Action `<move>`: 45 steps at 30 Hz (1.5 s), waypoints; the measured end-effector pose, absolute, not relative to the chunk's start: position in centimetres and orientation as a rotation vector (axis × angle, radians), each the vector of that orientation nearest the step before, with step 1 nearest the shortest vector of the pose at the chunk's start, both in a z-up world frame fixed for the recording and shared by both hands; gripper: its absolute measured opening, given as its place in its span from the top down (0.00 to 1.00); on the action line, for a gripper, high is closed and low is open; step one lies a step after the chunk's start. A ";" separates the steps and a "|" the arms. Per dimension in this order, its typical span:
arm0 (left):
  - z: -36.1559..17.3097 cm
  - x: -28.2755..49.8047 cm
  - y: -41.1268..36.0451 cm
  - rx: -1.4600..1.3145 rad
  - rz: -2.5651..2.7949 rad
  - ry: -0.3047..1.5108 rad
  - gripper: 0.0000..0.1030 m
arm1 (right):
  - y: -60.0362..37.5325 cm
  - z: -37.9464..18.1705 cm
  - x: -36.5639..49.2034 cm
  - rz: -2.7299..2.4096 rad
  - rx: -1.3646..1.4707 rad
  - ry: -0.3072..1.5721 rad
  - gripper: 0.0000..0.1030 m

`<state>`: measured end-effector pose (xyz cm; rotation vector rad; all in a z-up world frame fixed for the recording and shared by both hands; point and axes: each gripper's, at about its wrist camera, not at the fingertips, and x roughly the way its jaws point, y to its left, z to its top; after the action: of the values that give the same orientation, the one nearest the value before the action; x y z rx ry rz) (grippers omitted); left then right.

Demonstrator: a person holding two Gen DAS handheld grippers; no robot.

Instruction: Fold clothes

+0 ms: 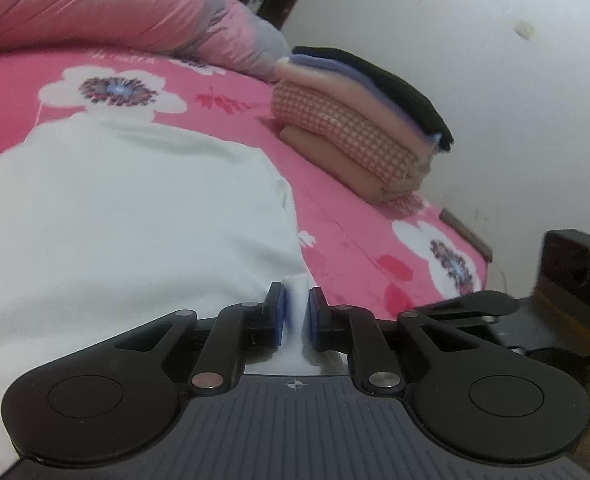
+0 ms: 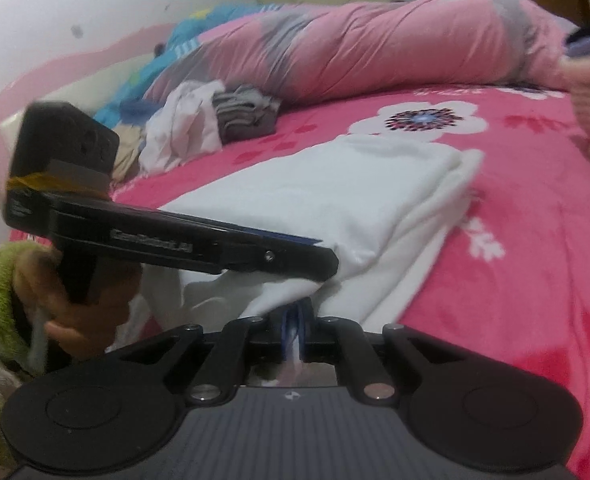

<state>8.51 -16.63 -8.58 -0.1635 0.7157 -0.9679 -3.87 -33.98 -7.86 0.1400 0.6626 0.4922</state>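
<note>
**Both grippers pinch the white cloth on the bed**

The bed [image 1: 355,240] has a pink sheet with big white flowers. A long pink quilt [image 2: 395,48] lies rolled along the far side. The white cloth [image 1: 135,208] lies spread on the sheet, partly folded over on itself. A stack [image 1: 359,120] of folded clothes sits near the wall. A small pile [image 2: 215,120] of loose clothes lies beside the quilt.

The left gripper [image 1: 298,316] is clenched on a bunched edge of the white cloth. The right gripper [image 2: 297,328] is clenched on an edge too. A hand [image 2: 75,312] holds the left gripper's handle.
</note>
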 end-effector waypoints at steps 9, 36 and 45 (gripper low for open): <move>-8.8 8.3 -16.7 -0.121 -0.982 0.694 0.87 | -38.5 -7.9 -10.2 0.364 0.459 0.538 0.91; -5.3 13.0 -21.2 0.034 -0.897 0.693 0.65 | -43.0 -8.6 2.8 0.201 0.630 0.524 0.91; -6.2 15.5 -24.1 0.093 -0.864 0.753 0.65 | -44.8 -10.3 4.0 0.178 0.736 0.515 0.91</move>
<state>15.49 -24.15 -6.18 0.0930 0.7531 -0.8635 4.03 -44.77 -10.34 0.7365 0.5151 0.1781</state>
